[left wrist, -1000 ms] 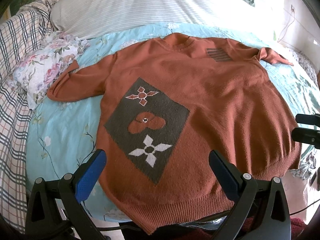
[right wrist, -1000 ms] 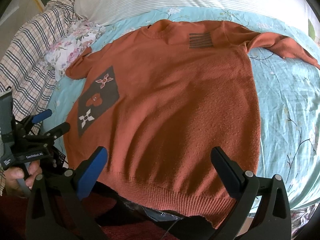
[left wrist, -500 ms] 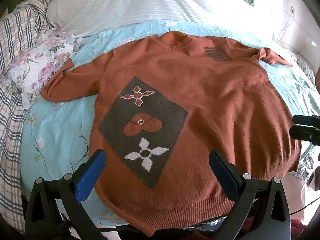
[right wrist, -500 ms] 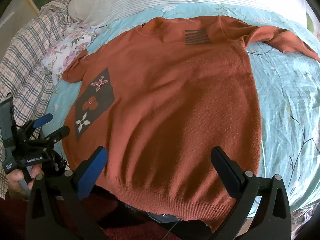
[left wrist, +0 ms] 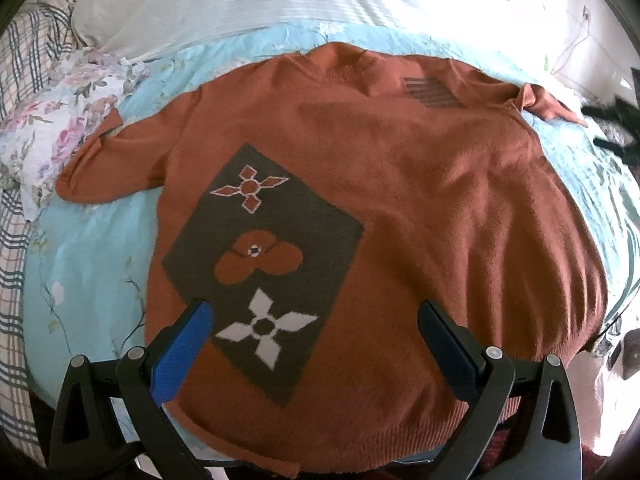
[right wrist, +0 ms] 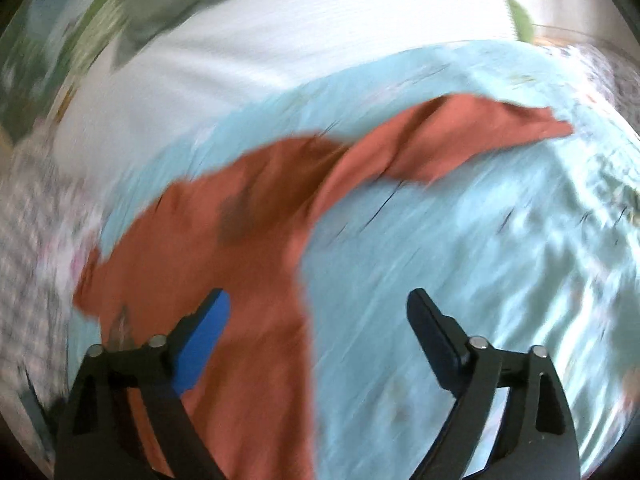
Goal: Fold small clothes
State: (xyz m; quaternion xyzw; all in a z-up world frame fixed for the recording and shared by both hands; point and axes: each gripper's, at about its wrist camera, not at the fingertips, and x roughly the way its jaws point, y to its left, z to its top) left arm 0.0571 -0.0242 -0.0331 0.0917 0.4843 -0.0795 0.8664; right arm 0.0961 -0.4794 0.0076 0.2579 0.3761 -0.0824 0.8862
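Note:
A rust-orange sweater [left wrist: 420,208] lies flat on the light blue bedsheet [left wrist: 88,264], with a dark patch of flower motifs [left wrist: 260,264] on its front. My left gripper [left wrist: 316,320] hovers open over the sweater's lower part, nothing between its fingers. In the blurred right wrist view the sweater [right wrist: 256,240] fills the left, and its right sleeve [right wrist: 472,140] stretches out to the right. My right gripper [right wrist: 320,312] is open above the sweater's right edge and the sheet, its jaws closing with nothing pressed between them. It shows as a dark blur [left wrist: 616,128] at the right edge of the left wrist view.
A striped white pillow [left wrist: 248,4] lies beyond the sweater's collar. A floral cloth [left wrist: 52,128] and a plaid blanket [left wrist: 16,60] lie at the left. The near edge of the bed runs under the sweater's hem [left wrist: 360,440].
My right gripper has swung far to the right, toward the sweater's right sleeve, and its jaws have narrowed a little. My left gripper has crept forward and down over the hem.

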